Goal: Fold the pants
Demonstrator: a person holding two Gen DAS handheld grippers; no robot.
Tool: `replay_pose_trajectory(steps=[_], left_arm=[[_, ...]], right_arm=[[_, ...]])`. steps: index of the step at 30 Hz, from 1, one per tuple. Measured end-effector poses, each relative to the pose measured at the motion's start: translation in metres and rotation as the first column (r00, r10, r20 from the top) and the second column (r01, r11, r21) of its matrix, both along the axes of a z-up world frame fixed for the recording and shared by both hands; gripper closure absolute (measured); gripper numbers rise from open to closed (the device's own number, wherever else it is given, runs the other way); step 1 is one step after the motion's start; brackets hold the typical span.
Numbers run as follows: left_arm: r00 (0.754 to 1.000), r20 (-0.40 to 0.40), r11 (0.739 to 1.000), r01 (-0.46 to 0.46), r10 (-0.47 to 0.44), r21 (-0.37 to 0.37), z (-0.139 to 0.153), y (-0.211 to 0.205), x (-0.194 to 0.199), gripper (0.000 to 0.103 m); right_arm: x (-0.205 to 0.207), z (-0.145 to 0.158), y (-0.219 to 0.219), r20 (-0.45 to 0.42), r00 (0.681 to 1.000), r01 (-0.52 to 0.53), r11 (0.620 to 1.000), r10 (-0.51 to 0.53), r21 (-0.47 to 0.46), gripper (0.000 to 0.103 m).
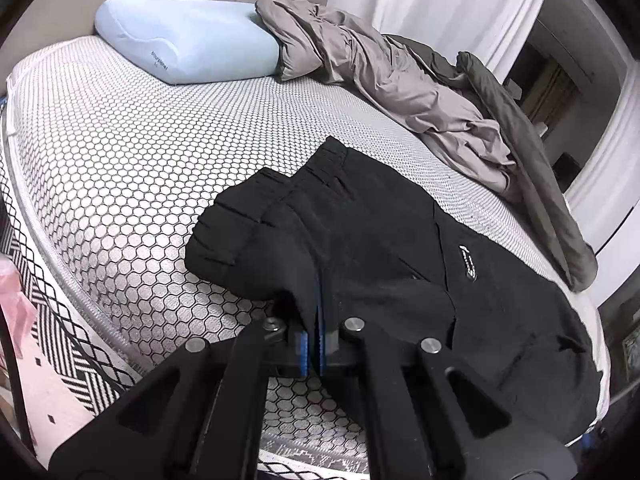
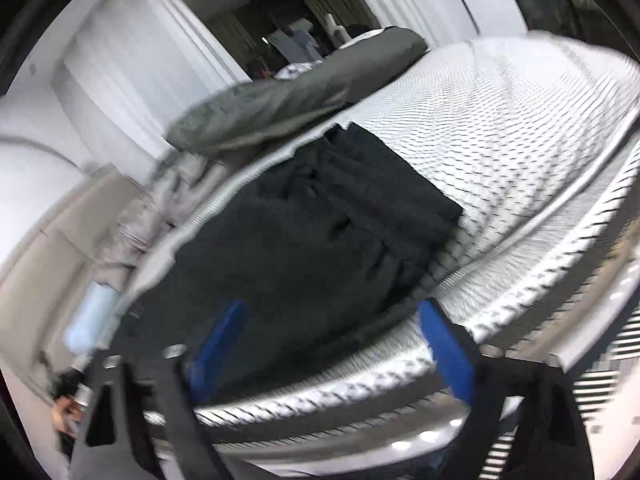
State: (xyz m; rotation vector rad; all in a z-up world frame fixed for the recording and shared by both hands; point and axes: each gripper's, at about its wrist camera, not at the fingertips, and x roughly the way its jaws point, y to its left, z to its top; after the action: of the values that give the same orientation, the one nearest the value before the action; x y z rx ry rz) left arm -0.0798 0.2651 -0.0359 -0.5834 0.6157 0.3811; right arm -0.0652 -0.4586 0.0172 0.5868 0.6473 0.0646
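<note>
Mattress (image 1: 120, 168) with honeycomb mesh cover fills most of the left wrist view; right wrist view is motion-blurred. Crumpled taupe blanket (image 1: 380, 72) and dark green duvet (image 1: 532, 168) lie along its far edge, light blue pillow (image 1: 188, 40) at the head. Black pants (image 1: 380, 240) lie on the mattress near its close edge, long axis running from the elastic waistband (image 1: 280, 196) at centre-left toward lower right; waistband end partly lifted and doubled. Small white logo (image 1: 468, 260) faces up. Left gripper (image 1: 316, 320) jaws pinched narrow, clamping pants fabric. Right gripper (image 2: 332, 344) jaws spread wide, holding nothing, just above the pants (image 2: 320, 232). No containers visible.
</note>
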Motion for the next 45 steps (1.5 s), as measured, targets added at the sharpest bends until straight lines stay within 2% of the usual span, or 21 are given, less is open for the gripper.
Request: replay_pose_trajectory(steps=[2, 5, 7, 11, 14, 15, 18, 21, 24, 27, 29, 31, 32, 34, 36, 40, 41, 44, 45], left_arm=[[1.0, 0.001, 1.0, 0.002, -0.002, -0.007, 0.001, 0.0, -0.001, 0.103], [1.0, 0.001, 1.0, -0.004, 0.004, -0.02, 0.001, 0.0, -0.008, 0.103], [1.0, -0.003, 1.0, -0.002, 0.002, -0.004, 0.003, -0.003, -0.014, 0.102], [1.0, -0.012, 1.0, -0.002, 0.002, -0.012, 0.001, -0.003, -0.02, 0.102], [1.0, -0.022, 1.0, 0.001, -0.001, -0.007, 0.0, -0.003, -0.018, 0.103], [1.0, -0.024, 1.0, 0.001, -0.001, 0.003, 0.001, -0.005, -0.017, 0.103], [1.0, -0.019, 1.0, 0.001, -0.001, 0.011, 0.005, -0.007, -0.015, 0.103], [1.0, -0.02, 1.0, 0.005, -0.005, 0.0, 0.006, -0.005, -0.013, 0.102], [0.999, -0.031, 1.0, 0.009, -0.01, -0.011, 0.002, -0.001, -0.011, 0.102], [0.999, -0.033, 1.0, 0.01, -0.01, -0.021, 0.0, 0.003, -0.006, 0.103], [0.999, -0.031, 1.0, 0.008, -0.009, -0.025, 0.001, 0.005, -0.003, 0.103], [1.0, -0.028, 1.0, 0.009, -0.009, -0.023, 0.002, 0.005, -0.003, 0.103], [1.0, -0.026, 1.0, 0.01, -0.011, -0.024, 0.003, 0.005, -0.004, 0.103], [1.0, -0.019, 1.0, 0.014, -0.015, -0.025, 0.004, 0.005, -0.007, 0.102], [1.0, -0.021, 1.0, 0.023, -0.023, -0.02, 0.003, 0.005, -0.009, 0.102], [0.999, -0.034, 0.999, 0.024, -0.025, -0.04, -0.005, 0.009, -0.006, 0.102], [0.999, -0.032, 0.999, 0.022, -0.024, -0.048, -0.007, 0.011, -0.007, 0.102], [0.999, -0.03, 0.999, 0.029, -0.03, -0.046, -0.006, 0.012, -0.007, 0.102], [0.999, -0.033, 0.999, 0.031, -0.033, -0.043, -0.007, 0.011, -0.007, 0.102]], right_arm=[[0.011, -0.002, -0.012, 0.02, 1.0, 0.017, 1.0, -0.018, 0.026, 0.021], [0.024, -0.004, -0.023, 0.009, 0.999, 0.053, 0.999, -0.053, 0.0, 0.027], [0.023, -0.004, -0.028, 0.034, 0.998, 0.046, 0.998, -0.048, 0.04, 0.028], [0.014, -0.002, -0.04, 0.031, 0.996, 0.089, 0.996, -0.089, 0.0, 0.028], [0.018, -0.004, -0.058, 0.065, 0.992, 0.1, 0.993, -0.105, 0.066, 0.028], [0.026, -0.006, -0.062, 0.051, 0.995, 0.078, 0.993, -0.083, 0.094, 0.031], [0.035, -0.009, -0.059, 0.053, 0.998, 0.009, 0.988, -0.018, 0.157, 0.051], [0.024, -0.011, -0.057, 0.102, 0.995, -0.037, 0.972, 0.014, 0.234, 0.051], [0.023, -0.026, -0.065, 0.072, 0.997, -0.008, 0.964, -0.011, 0.265, 0.051], [0.028, -0.034, -0.07, 0.094, 0.996, -0.031, 0.939, -0.001, 0.342, 0.051], [0.034, -0.03, -0.068, 0.11, 0.994, -0.044, 0.939, 0.006, 0.342, 0.051], [0.038, -0.019, -0.059, 0.096, 0.995, -0.04, 0.957, 0.012, 0.288, 0.062], [0.034, -0.013, -0.055, 0.093, 0.996, -0.033, 0.965, 0.009, 0.26, 0.073], [0.021, 0.002, -0.052, 0.137, 0.99, 0.006, 0.978, -0.036, 0.211, 0.083], [0.008, 0.006, -0.057, 0.149, 0.984, 0.065, 0.978, -0.095, 0.196, 0.083], [0.013, -0.015, -0.061, 0.072, 0.992, 0.085, 0.965, -0.105, 0.248, 0.081], [0.013, -0.016, -0.062, 0.08, 0.992, 0.076, 0.962, -0.1, 0.26, 0.079], [0.006, -0.022, -0.066, 0.103, 0.99, 0.063, 0.958, -0.096, 0.281, 0.063], [0.004, -0.024, -0.067, 0.103, 0.991, 0.058, 0.958, -0.09, 0.283, 0.062]])
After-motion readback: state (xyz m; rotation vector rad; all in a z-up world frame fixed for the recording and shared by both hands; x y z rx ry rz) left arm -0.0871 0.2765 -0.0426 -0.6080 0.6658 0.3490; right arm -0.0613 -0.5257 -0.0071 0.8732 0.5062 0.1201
